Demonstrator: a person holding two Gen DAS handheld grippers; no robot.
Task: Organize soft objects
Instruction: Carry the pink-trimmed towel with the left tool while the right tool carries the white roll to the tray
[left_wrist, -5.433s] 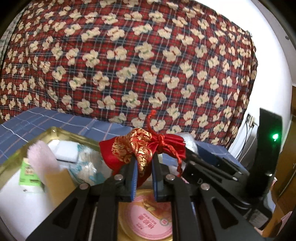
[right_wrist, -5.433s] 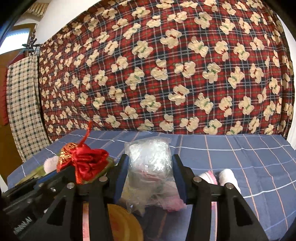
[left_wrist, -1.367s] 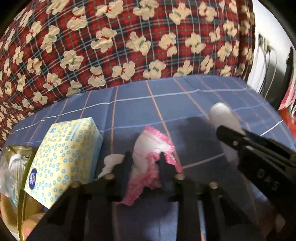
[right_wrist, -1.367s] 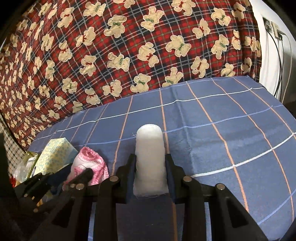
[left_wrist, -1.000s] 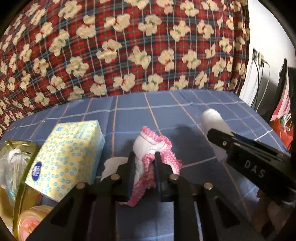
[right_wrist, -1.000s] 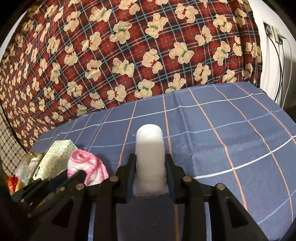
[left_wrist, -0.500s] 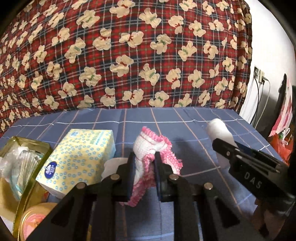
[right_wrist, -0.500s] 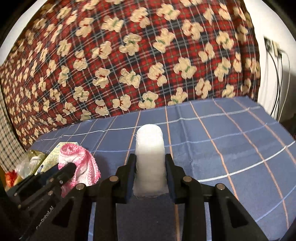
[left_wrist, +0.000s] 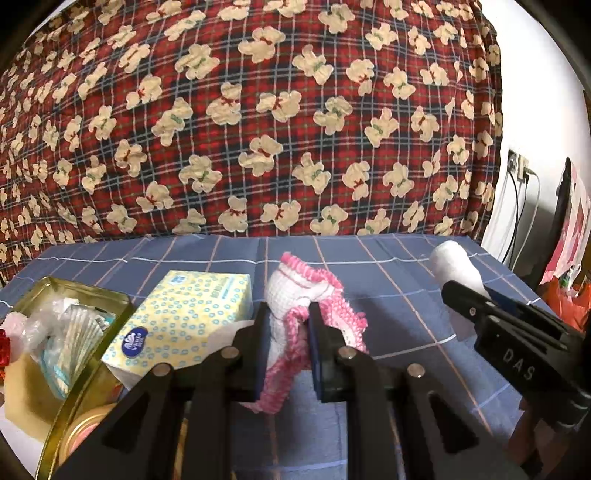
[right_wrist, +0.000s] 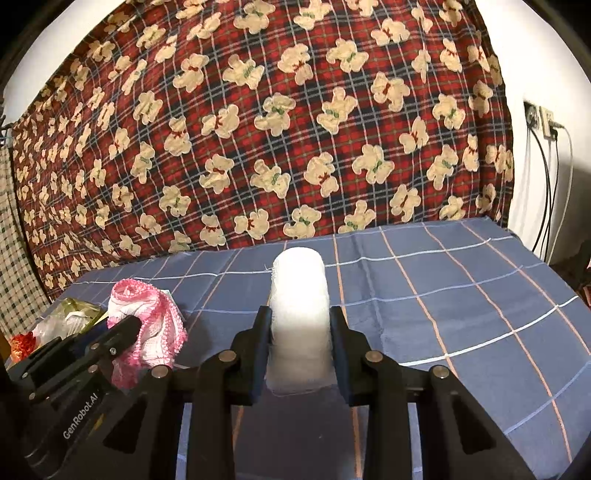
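Fluffy pink-edged cloth (left_wrist: 295, 295); white, seemingly gauze roll (right_wrist: 298, 306).

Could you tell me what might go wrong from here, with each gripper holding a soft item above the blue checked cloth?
The pink-edged cloth is pinched only at a bunched fold by the left gripper; its loose edge hangs free and could snag on the tissue pack or the gold tin.

The white gauze roll stands tall between the right gripper's fingers and may squash or slip out.

The two grippers sit close together and could collide.
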